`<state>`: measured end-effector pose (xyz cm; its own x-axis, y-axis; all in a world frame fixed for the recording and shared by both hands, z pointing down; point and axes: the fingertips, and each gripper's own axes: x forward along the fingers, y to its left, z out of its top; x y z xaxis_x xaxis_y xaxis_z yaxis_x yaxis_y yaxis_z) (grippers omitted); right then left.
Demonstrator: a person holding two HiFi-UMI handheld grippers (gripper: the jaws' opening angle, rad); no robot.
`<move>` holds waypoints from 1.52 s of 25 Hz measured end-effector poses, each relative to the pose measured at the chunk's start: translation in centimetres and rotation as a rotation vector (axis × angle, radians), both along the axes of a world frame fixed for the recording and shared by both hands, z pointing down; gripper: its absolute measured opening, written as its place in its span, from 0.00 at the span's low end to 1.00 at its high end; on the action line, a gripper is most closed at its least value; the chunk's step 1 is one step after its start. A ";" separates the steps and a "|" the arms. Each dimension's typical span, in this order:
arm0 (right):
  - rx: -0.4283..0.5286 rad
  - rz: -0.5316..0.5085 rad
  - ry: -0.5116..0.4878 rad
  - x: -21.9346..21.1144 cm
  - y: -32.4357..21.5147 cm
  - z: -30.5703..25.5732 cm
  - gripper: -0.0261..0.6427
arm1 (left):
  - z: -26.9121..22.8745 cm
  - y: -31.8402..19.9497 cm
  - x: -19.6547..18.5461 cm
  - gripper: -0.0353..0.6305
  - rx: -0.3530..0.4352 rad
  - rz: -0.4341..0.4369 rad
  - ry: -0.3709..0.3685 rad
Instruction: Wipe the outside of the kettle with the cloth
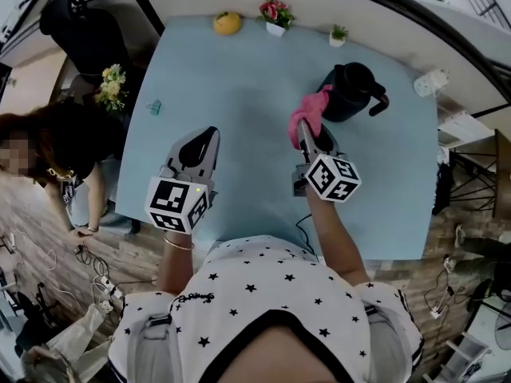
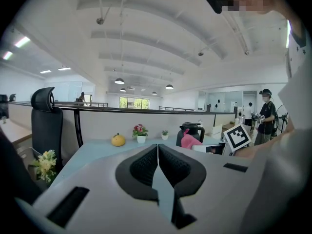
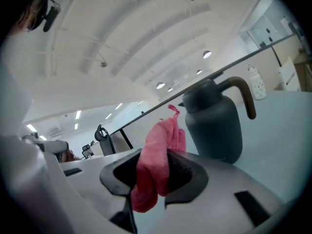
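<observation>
Pale blue table [image 1: 239,70] in an open-plan office with a white ribbed ceiling, shown from the head view and from both gripper views. Kettle [image 1: 350,94]: dark, lidded, upright on the far right part of the table, its curved handle turned away from the grippers. Right gripper [image 1: 306,134]: jaws clamped on a pink cloth [image 3: 155,155]. The cloth is bunched between the pads, one fold hanging below them and the rest rising above the tips. The raised end of the cloth lies just beside the kettle's near left side; whether it touches the wall cannot be told. Left gripper [image 2: 157,149]: jaws pressed together with nothing between them, held over the near left part of the table, well apart from the kettle.

Along the far edge of the table stand a yellow-orange fruit [image 1: 227,23], a white pot of pink flowers [image 1: 275,16] and a small green plant [image 1: 338,35]. A black office chair [image 1: 80,26] and a bunch of yellow flowers [image 1: 112,86] are off the table's left edge, where a second person [image 1: 64,146] bends toward the floor
</observation>
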<state>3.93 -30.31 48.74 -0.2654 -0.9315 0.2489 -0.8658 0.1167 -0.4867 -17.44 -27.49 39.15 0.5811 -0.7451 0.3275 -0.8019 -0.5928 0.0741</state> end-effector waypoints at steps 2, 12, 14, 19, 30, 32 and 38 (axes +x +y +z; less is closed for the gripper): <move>0.037 -0.023 0.030 -0.3 0.7 -1.7 0.24 | -0.5 0.4 -0.1 0.10 0.007 -0.005 0.009; 0.180 -0.112 0.134 -1.7 3.7 -7.6 0.24 | -2.2 1.6 -0.1 0.10 0.051 -0.010 0.036; 0.195 -0.115 0.135 -1.7 4.2 -8.3 0.24 | -2.3 1.8 0.0 0.10 0.052 -0.009 0.041; 0.220 -0.120 0.125 -2.0 4.9 -9.3 0.24 | -2.7 2.1 0.1 0.10 0.064 -0.002 0.046; 0.220 -0.120 0.095 -1.8 5.6 -9.5 0.23 | -2.6 2.7 0.5 0.10 0.052 0.001 0.057; 0.219 -0.116 0.093 -1.5 5.7 -9.5 0.23 | -2.6 2.7 0.8 0.10 0.049 0.005 0.054; 0.226 -0.105 0.082 -0.9 5.8 -9.8 0.23 | -2.8 2.5 1.4 0.10 0.044 0.016 0.060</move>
